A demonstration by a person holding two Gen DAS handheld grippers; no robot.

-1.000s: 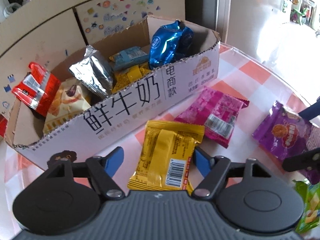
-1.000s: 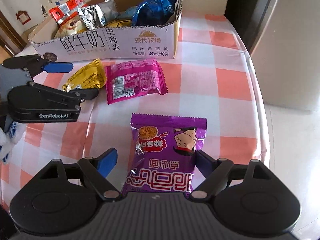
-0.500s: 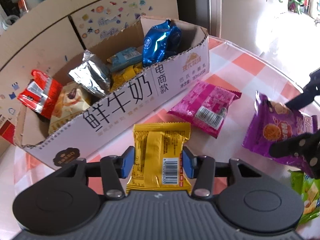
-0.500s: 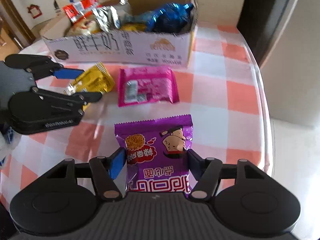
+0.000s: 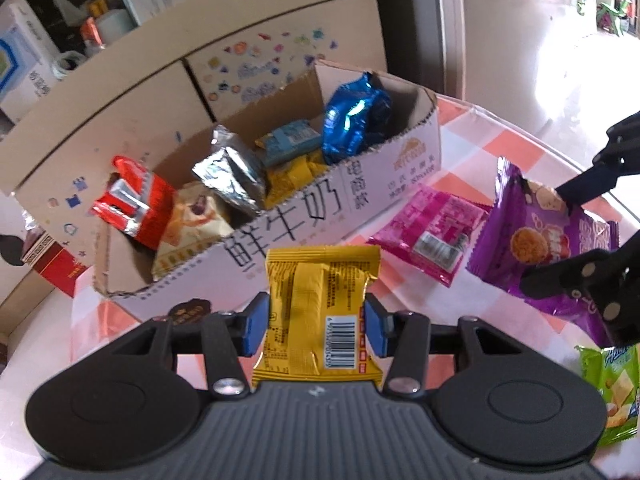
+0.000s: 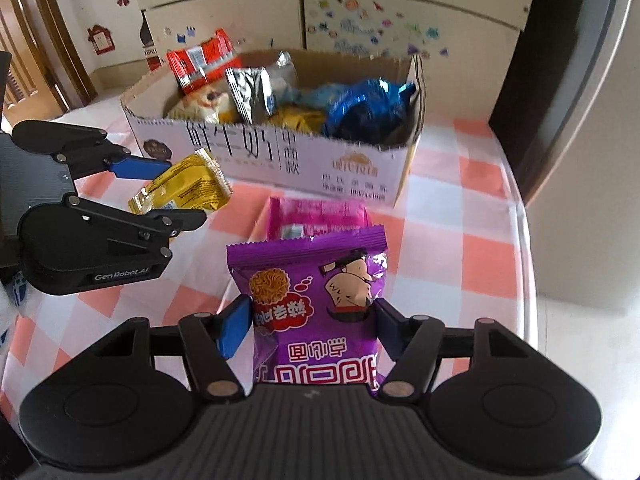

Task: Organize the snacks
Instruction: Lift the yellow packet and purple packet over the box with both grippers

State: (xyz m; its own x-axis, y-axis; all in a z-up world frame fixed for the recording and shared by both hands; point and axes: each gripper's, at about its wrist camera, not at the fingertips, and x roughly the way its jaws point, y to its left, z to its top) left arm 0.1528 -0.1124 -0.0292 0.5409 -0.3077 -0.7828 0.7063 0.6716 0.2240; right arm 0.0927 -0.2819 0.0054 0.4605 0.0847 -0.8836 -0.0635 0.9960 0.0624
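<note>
Two grippers are now gripping snacks: the left gripper (image 5: pixel 316 322), open a second ago, is clamping the yellow packet (image 5: pixel 320 312), the right gripper (image 6: pixel 314 326) the purple packet (image 6: pixel 316 308). Both are lifting off the checked tablecloth (image 6: pixel 452 216), heading, likely, for the cardboard box (image 6: pixel 288 160) at the far side.

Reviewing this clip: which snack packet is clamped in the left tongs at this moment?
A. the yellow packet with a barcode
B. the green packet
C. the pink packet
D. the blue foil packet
A. In the left wrist view the blue pads of the left tongs press both sides of the yellow packet, lifted in front of the cardboard box; the pink packet lies on the tablecloth.
</note>
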